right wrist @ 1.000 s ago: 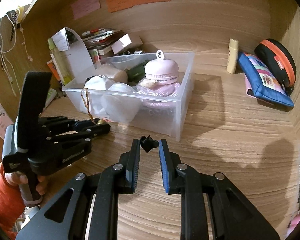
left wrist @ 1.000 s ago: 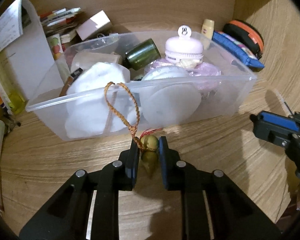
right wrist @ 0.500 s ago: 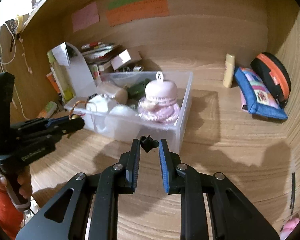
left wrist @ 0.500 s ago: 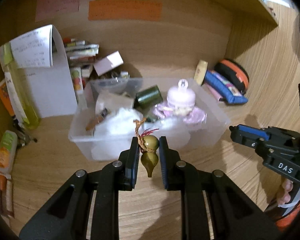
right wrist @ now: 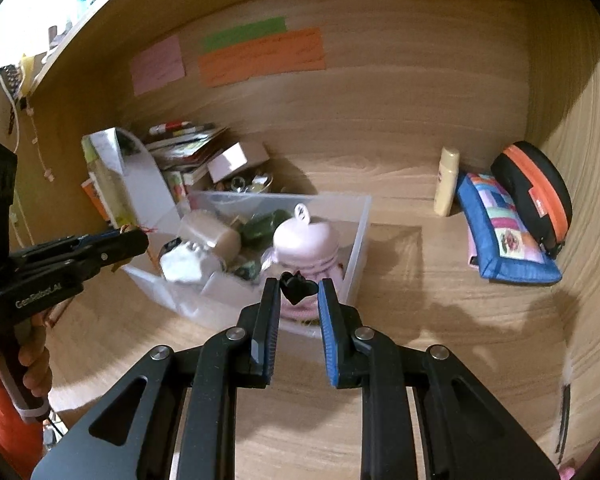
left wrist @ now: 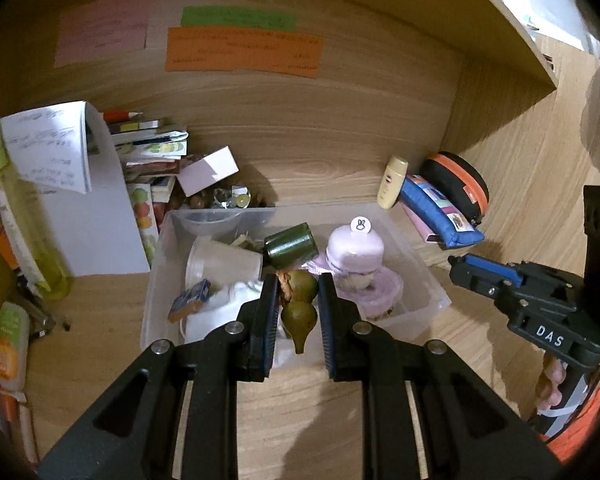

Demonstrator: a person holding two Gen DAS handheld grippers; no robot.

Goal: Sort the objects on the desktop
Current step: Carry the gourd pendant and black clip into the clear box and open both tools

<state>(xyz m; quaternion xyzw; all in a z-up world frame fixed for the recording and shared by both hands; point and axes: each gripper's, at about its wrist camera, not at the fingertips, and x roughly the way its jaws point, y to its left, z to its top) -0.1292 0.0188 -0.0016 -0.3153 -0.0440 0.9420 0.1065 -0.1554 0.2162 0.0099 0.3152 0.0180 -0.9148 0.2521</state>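
As both hands came up off the desk (left wrist: 100, 288), the view over the clear plastic bin (left wrist: 428, 276) opened out: a second before, the left gripper (left wrist: 299, 308) had been low in front of the bin's near wall, and now it looked down into it from above. Its jaws were clenched on a small green gourd charm (left wrist: 298, 300) with a braided cord bunched at its top, hanging over the bin's front edge. The right gripper (right wrist: 299, 294) had risen too, its jaws clamped on a small black heart-shaped piece (right wrist: 298, 286), held above the bin's near right corner. I judged both pieces were lifted clear and ready to be dropped in.

The bin was already crowded: a pink lidded jar (left wrist: 354, 246), a dark green cylinder (left wrist: 290, 244), an overturned translucent cup (left wrist: 220, 266) and white padding left little bare floor. To the right, well apart, lay a blue pouch (right wrist: 500, 228), an orange-trimmed black case (right wrist: 536, 196) and a cream tube (right wrist: 446, 188). A stack of papers and boxes (left wrist: 152, 160) crowded the left rear. Nothing stood between either gripper and the bin.
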